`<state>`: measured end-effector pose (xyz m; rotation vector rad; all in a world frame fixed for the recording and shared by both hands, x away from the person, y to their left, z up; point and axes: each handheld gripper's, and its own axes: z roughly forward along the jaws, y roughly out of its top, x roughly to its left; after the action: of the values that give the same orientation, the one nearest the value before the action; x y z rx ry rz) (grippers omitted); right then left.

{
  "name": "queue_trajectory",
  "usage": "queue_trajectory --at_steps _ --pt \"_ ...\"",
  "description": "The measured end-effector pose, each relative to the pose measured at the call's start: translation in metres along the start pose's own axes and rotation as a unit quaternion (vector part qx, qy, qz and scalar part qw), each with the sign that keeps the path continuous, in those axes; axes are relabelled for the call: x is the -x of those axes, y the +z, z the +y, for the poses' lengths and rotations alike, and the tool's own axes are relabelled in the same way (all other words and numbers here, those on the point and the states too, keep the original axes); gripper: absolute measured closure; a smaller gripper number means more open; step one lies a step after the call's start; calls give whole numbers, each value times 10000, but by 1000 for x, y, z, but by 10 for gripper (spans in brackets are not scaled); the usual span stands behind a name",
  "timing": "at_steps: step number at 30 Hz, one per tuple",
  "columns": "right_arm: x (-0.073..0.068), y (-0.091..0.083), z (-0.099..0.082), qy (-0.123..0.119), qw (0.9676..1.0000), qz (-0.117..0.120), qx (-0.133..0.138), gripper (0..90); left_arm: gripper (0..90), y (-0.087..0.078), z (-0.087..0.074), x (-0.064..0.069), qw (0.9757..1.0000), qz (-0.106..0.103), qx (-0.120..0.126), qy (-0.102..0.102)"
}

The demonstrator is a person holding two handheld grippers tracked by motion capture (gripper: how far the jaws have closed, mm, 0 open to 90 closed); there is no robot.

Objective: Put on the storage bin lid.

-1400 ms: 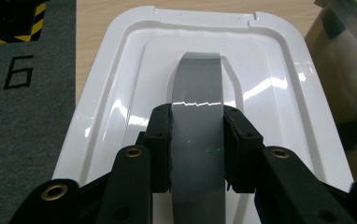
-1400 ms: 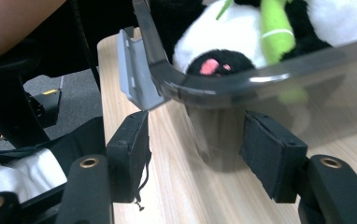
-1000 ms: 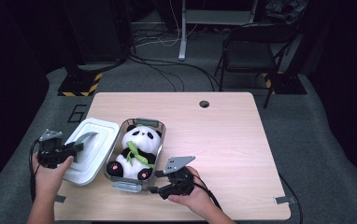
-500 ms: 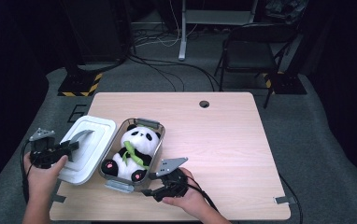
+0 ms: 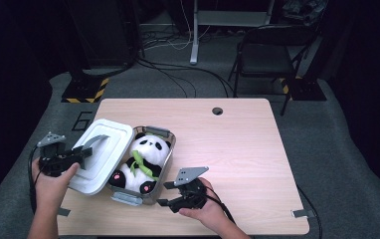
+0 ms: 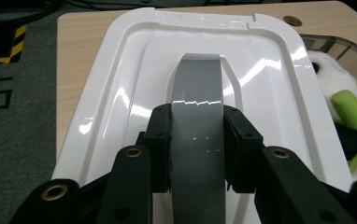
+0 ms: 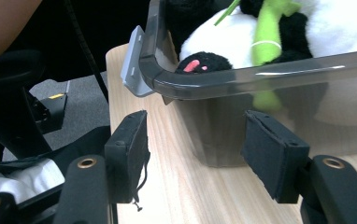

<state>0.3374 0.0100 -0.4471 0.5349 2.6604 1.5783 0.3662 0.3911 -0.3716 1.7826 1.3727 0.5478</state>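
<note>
Your left hand-held gripper (image 6: 196,140), clamped on the grey handle (image 6: 198,93) of the white lid (image 5: 101,154), has lifted and tipped the lid since a second ago; it now leans over the box (image 5: 165,149) rim, likely about to close it. Your right hand-held gripper (image 7: 195,154) waits, pads apart, at the box's near corner on the table (image 5: 237,139). Glossy hard plastic lid, smoky translucent box, soft plush panda (image 5: 141,162) inside.

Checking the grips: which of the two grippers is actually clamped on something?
The left gripper, shut on the white lid's grey handle. The right gripper stands open beside the box.
</note>
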Motion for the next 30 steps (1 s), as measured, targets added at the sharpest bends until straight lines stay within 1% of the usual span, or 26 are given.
queue_trajectory --at_steps 1,3,4,5,10,11,13,14,19,20,21,22,23,25,30 --pt "1 -1 0 -1 10000 -17 11 401 670 1 1 3 10000 -7 33 23" --pt "1 -2 0 -4 10000 -22 28 401 670 2 4 8 9999 -90 -26 82" --pt "1 -3 -1 53 10000 -39 18 401 670 3 5 11 9999 -120 1 90" --pt "1 -3 -1 57 10000 -43 15 401 670 5 7 14 9998 -156 -14 129" --pt "3 -5 -2 -2 10000 -79 32 401 670 14 14 32 9992 -296 -35 254" --pt "4 -6 -2 15 10000 -87 43 401 670 16 15 34 9991 -311 -10 271" --pt "4 -8 -3 31 9999 -102 54 402 670 19 17 41 9988 -346 -46 338" --pt "5 -9 -3 77 9999 -99 49 402 670 21 19 45 9986 -371 -54 368" --pt "7 -12 -4 82 9998 -129 88 402 670 29 23 58 9978 -474 -75 450" --pt "7 -13 -5 62 9998 -144 85 402 670 31 24 60 9975 -494 -100 501" --pt "7 -13 -5 110 9998 -148 78 402 670 32 25 62 9974 -504 -103 512" --pt "7 -14 -5 84 9998 -158 89 402 670 34 26 65 9972 -526 -129 519" --pt "7 -15 -5 121 9998 -168 81 402 670 35 26 67 9971 -537 -137 530" --pt "8 -16 -5 141 9997 -167 106 403 670 38 27 71 9966 -567 -136 588" --pt "10 -18 -6 146 9996 -203 136 403 670 42 27 82 9947 -640 -235 770"
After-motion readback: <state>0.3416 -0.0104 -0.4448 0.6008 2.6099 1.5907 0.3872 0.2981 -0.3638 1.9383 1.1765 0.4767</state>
